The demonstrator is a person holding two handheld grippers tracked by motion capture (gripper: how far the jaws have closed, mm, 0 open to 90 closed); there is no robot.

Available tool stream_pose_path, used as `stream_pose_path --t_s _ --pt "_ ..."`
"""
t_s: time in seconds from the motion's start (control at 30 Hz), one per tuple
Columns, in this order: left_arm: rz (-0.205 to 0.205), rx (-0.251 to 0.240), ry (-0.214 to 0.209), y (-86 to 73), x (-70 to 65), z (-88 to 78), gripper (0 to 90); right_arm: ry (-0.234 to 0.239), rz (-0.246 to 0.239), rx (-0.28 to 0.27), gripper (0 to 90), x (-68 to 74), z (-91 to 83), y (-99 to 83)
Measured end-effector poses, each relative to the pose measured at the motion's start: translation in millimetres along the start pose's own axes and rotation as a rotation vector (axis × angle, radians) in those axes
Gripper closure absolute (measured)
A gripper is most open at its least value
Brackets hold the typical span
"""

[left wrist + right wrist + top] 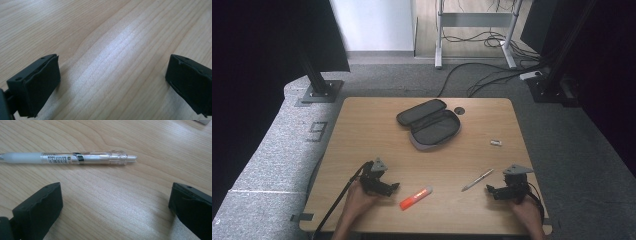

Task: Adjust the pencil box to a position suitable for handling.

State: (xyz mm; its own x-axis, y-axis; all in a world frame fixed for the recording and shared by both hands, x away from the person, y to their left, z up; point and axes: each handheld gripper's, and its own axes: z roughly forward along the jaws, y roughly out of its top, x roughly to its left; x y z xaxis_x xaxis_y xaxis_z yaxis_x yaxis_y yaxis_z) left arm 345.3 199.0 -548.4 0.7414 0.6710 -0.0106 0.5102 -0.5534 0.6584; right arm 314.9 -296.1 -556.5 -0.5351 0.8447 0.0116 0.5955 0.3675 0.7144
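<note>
The clear-barrelled pen (75, 158) lay flat on the wooden table (362, 130), just ahead of the right gripper (494, 191), whose jaws stood wide apart with nothing between them. In the right gripper view its white grip end ran off the left edge, so the tip was cut off; the printing on the label was too small to read. In the high view the pen (477, 180) lay slanted, near the right gripper and apart from it.

The orange highlighter (416, 198) lay near the front edge, just beside the left gripper (391, 188), not touching it. That gripper's jaws were also spread wide and held nothing; in the left gripper view bare wood lay between them.

Farther back, at the middle of the table, an open dark pencil case (429, 123) lay with its lid folded back; its inside was too dark to make out. A small pale object (496, 142), too small to identify, lay toward the right edge. A dark round spot (459, 110) sat just beside the case.
</note>
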Motion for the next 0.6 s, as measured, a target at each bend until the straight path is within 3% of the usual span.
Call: stream_pose_path --t_s 0.6 --pt "-0.005 -0.001 0.004 -0.7 -0.3 -0.7 0.0 0.003 -0.002 0.000 0.0 -0.4 0.1 0.1"
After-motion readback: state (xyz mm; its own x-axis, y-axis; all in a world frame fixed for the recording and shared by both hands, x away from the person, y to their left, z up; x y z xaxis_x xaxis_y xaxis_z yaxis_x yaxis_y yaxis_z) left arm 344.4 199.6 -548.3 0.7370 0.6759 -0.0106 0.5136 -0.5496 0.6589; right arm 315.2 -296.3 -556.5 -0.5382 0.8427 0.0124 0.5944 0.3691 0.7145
